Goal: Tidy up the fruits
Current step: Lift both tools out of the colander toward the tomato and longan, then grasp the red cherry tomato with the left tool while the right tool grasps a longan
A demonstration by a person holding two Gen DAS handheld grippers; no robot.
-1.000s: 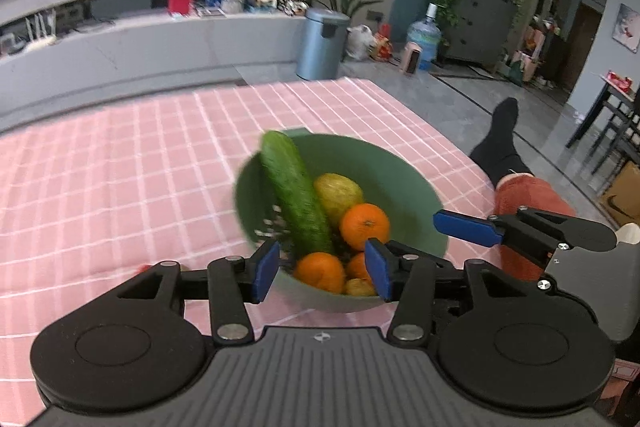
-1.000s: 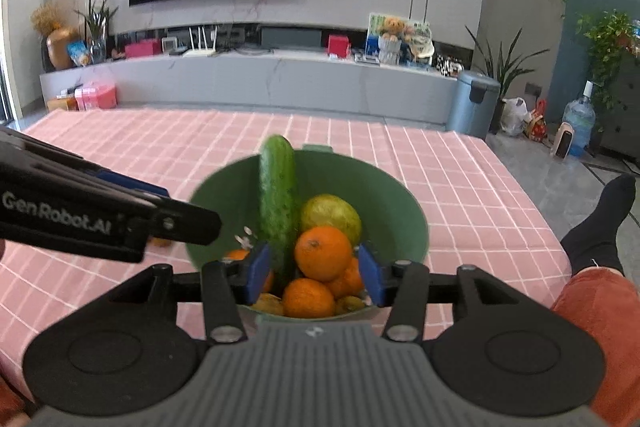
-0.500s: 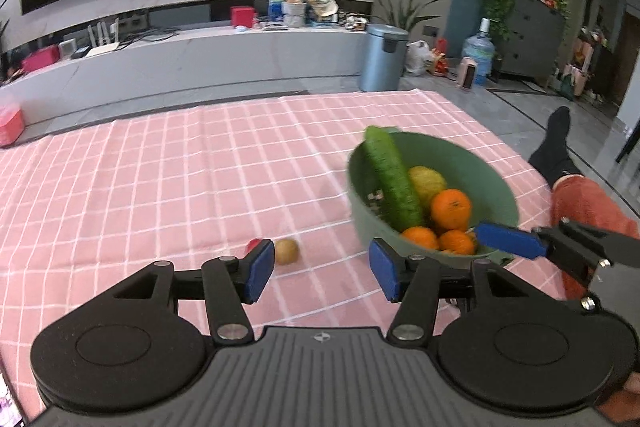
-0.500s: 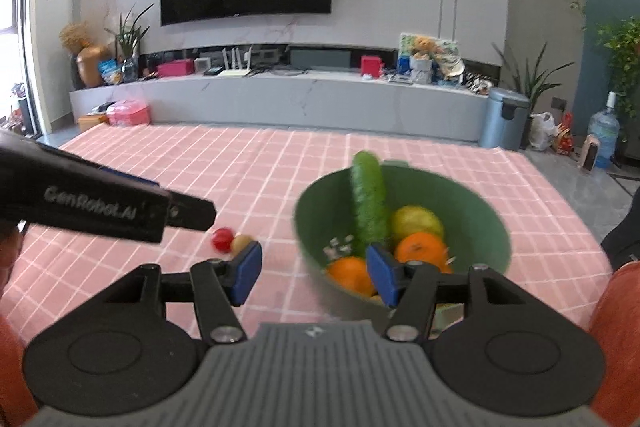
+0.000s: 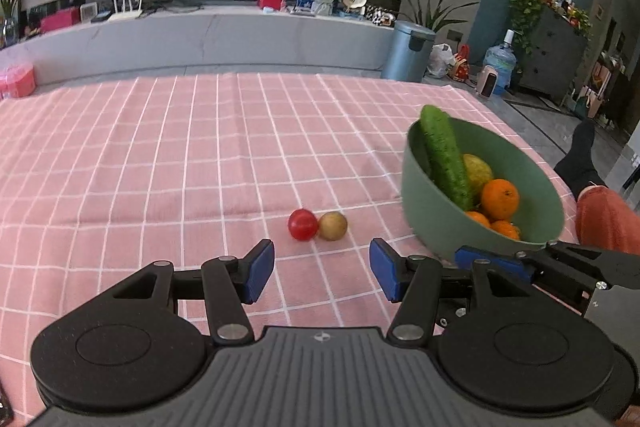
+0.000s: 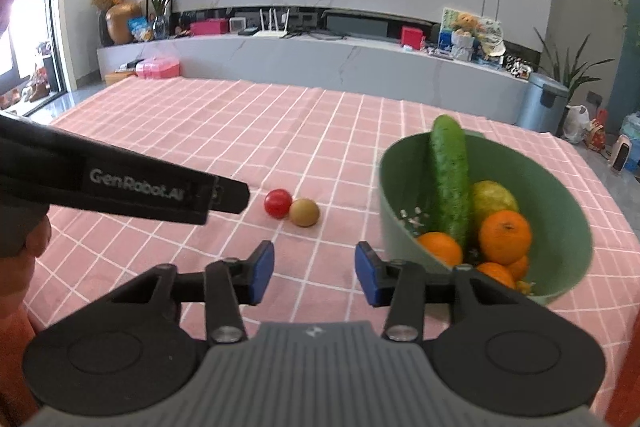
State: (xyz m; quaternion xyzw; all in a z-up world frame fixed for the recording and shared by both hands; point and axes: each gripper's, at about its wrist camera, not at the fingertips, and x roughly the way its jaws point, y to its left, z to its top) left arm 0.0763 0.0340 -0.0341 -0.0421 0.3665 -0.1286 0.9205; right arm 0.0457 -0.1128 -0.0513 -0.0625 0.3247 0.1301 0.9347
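The cucumber point(image 6: 449, 179) leans on end in the green bowl point(image 6: 560, 195) near the right edge of the pink checked tablecloth point(image 5: 160, 167), long axis running from the bowl's floor up over its far rim, tip pointing away, with a yellow-green fruit point(image 6: 492, 197) and oranges point(image 6: 505, 235) packed beside it. A small red fruit point(image 5: 303, 224) and a brown fruit point(image 5: 333, 225) lie touching on the cloth left of the bowl, nothing around them. The left gripper point(image 5: 322, 275) hovers just short of them, jaws parted and empty, while the right gripper point(image 6: 315, 274), jaws just narrowed yet apart with nothing between them, hangs beside the bowl's near rim.
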